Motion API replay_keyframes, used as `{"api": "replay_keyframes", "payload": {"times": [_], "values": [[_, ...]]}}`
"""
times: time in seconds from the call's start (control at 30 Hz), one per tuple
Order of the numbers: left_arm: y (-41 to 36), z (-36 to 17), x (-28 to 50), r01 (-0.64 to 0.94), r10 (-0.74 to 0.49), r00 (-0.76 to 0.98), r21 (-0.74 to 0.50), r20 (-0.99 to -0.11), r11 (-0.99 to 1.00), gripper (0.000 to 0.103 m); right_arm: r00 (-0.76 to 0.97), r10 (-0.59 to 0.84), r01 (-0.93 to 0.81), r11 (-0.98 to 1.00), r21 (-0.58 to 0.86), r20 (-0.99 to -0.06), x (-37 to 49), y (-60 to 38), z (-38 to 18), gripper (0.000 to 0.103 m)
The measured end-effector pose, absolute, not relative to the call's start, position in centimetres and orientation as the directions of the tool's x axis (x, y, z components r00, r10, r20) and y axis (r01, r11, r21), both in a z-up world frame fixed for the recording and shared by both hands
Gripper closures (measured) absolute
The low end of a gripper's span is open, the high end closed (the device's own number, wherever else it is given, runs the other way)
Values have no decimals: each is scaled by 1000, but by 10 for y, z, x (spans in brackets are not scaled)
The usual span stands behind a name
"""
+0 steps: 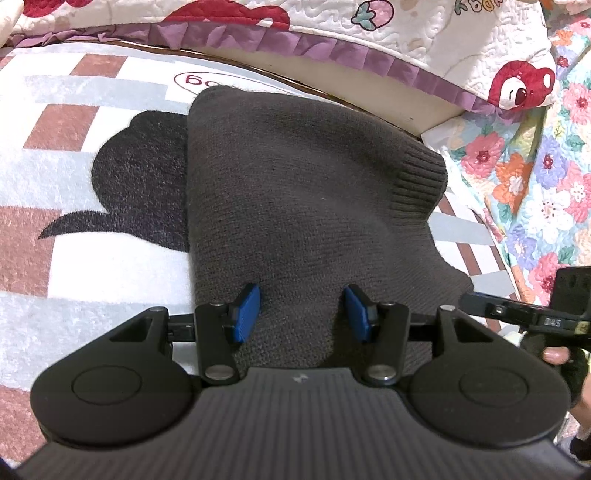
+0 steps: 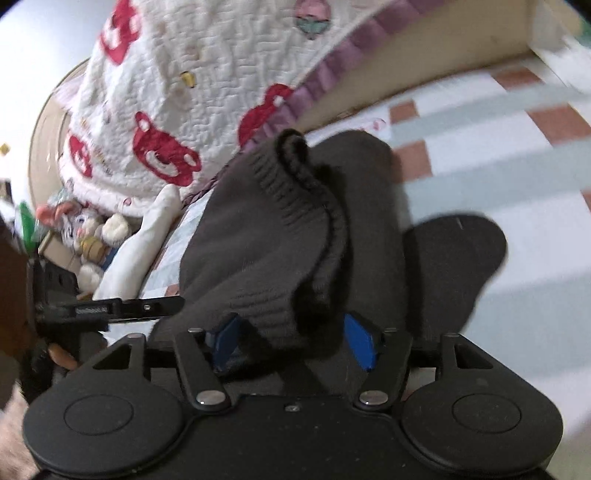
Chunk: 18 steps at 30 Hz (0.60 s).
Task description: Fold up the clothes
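checkered plush rug (image 1: 74, 258) in white, pale grey and brick red, with a black silhouette print (image 1: 140, 184); a quilted blanket (image 1: 406, 33) with red bears and a purple frill hangs over the far edge. dark grey knit sweater (image 1: 295, 192) lies folded on the rug, ribbed hem (image 1: 417, 177) to the right. left gripper (image 1: 301, 314) sits low over the near edge, blue pads (image 1: 245, 314) wide apart, knit beneath them, nothing pinched. right gripper (image 2: 291, 341) tilted, pads (image 2: 360, 341) also spread; a bunched ribbed fold (image 2: 295, 229) rises between and above them, can't tell if it's gripped, view blurred. a fingertip (image 1: 554, 356) shows at the other handle.
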State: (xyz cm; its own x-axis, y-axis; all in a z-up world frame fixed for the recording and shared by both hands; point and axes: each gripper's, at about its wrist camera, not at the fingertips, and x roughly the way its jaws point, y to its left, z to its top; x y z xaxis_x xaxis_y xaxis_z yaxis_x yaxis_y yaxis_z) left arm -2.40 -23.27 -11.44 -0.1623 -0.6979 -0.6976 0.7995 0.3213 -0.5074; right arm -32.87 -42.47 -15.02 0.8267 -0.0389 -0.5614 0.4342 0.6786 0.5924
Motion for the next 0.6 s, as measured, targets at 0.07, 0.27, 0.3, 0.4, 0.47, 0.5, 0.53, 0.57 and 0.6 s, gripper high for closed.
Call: {"api": "replay_keyframes", "payload": {"times": [0.07,0.27,0.3,0.4,0.47,0.5,0.53,0.57,0.6], "values": [[-231,-116,-23,790,-709,-165,-522,-686,321,51,835,-12,409,682,607,-550,-321,-430,-152,34],[-223,-122,-14,729,-777,-160,-604,-608,323,53,959,106,193,432,881,-262,-315,-444,-113,89],[-223,-119,-14,727,-775,-162,-605,-611,324,53,980,97,123,383,915,-173,-319,-446,-99,89],[-225,-110,-17,752,-746,-149,-564,-649,341,53,951,160,148,520,841,-266,-307,-437,-59,90],[-226,-111,-24,791,-708,-102,-489,-698,368,52,937,154,187,541,820,-315,-308,-435,-64,90],[-226,-111,-26,803,-698,-85,-463,-711,375,52,930,149,206,547,811,-337,-309,-433,-67,90],[-227,-111,-27,807,-695,-78,-454,-715,376,52,922,144,225,554,802,-359,-310,-432,-71,90],[-227,-111,-28,810,-695,-75,-450,-716,377,52,914,139,244,560,792,-380,-311,-431,-74,90],[-227,-110,-28,812,-694,-71,-446,-717,377,52,906,134,262,567,781,-401,-312,-430,-77,89]]}}
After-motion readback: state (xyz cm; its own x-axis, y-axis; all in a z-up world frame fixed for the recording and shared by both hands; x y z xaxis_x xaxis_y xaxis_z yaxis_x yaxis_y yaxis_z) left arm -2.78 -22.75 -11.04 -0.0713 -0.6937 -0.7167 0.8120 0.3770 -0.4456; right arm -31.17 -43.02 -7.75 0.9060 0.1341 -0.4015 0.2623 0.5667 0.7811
